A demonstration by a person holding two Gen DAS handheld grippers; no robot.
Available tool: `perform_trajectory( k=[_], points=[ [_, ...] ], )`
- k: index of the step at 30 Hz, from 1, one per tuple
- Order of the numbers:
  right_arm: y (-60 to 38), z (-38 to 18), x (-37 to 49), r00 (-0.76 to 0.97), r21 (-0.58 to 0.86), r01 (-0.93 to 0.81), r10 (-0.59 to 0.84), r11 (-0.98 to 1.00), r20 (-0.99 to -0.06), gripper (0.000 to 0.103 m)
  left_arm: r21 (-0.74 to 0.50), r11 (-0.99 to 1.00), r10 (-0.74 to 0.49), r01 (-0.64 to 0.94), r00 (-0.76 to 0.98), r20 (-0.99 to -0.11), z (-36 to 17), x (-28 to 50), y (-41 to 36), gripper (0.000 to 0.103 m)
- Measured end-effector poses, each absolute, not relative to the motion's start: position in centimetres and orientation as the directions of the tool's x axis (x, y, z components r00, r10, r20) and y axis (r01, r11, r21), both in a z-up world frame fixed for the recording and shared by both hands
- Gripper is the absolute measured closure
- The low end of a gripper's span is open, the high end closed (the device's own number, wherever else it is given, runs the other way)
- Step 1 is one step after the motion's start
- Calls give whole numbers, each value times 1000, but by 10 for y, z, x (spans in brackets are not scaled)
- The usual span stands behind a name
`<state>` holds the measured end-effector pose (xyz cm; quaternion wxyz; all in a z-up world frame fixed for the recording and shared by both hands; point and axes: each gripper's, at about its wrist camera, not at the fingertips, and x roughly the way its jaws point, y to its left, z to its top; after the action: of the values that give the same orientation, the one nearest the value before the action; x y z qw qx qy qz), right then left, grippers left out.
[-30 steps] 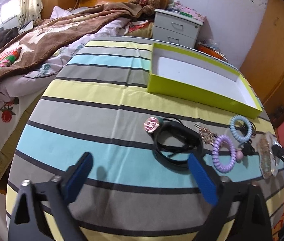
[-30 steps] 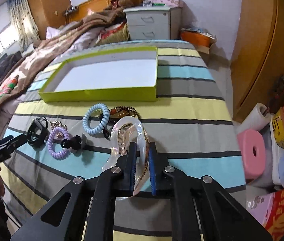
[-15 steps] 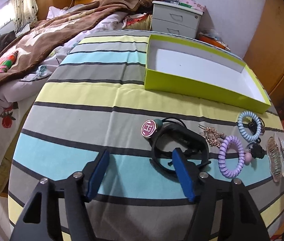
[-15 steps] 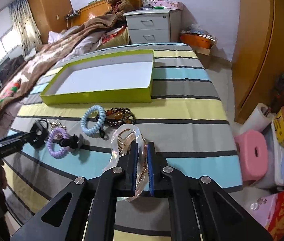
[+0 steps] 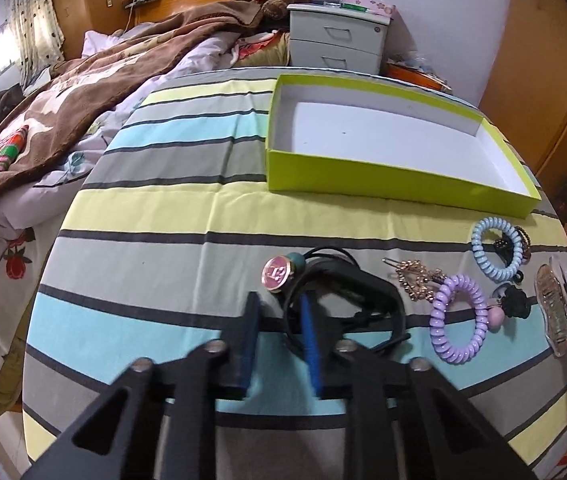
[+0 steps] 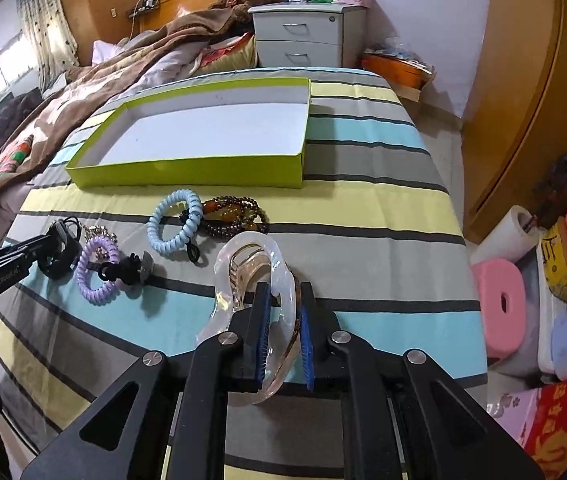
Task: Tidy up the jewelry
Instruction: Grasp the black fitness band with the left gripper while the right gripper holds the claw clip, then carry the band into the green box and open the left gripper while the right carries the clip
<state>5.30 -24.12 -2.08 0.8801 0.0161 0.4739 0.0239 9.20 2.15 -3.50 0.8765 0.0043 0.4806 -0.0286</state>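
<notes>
An empty lime-green box (image 5: 395,178) (image 6: 187,170) lies on the striped table. My left gripper (image 5: 277,312) has its jaws narrowed around the near edge of a black band with a pink round charm (image 5: 277,274); it looks closed on the band's left rim. My right gripper (image 6: 283,312) is shut on a clear hair claw clip (image 6: 251,264), which also shows in the left wrist view (image 5: 555,312). A purple coil tie (image 5: 459,314) (image 6: 97,268), a blue coil tie (image 5: 497,248) (image 6: 175,222), a gold hairpin (image 5: 415,278) and a brown bead bracelet (image 6: 231,216) lie between.
A bed with a brown blanket (image 5: 63,92) runs along the left. A white nightstand (image 5: 339,40) stands behind the table. A pink stool (image 6: 501,304) and boxes (image 6: 559,432) crowd the floor at the right.
My left gripper has moved forward to the black band and its jaws have closed from wide open to narrow. The right gripper keeps hold of the clear clip, lifted slightly.
</notes>
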Motion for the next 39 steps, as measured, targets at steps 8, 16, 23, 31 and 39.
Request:
perform_trajectory(
  k=[8, 16, 23, 31, 39],
  points=[
    [-239, -20, 50, 562, 42, -33, 53, 999, -826, 90, -45, 998, -66, 51, 557, -828, -31, 84, 23, 97],
    [-240, -17, 44, 578, 54, -36, 65, 998, -814, 90, -74, 996, -88, 48, 573, -815, -24, 73, 28, 97],
    [-242, -8, 39, 604, 71, -37, 79, 997, -793, 90, -90, 995, -97, 42, 602, -793, -10, 67, 31, 97],
    [-241, 11, 35, 637, 73, -40, 81, 997, -767, 90, -97, 994, -108, 51, 623, -775, 6, 65, 31, 97],
    [-240, 31, 46, 661, 72, -49, 86, 996, -745, 90, -113, 992, -122, 56, 644, -755, 24, 77, 32, 97]
  ],
)
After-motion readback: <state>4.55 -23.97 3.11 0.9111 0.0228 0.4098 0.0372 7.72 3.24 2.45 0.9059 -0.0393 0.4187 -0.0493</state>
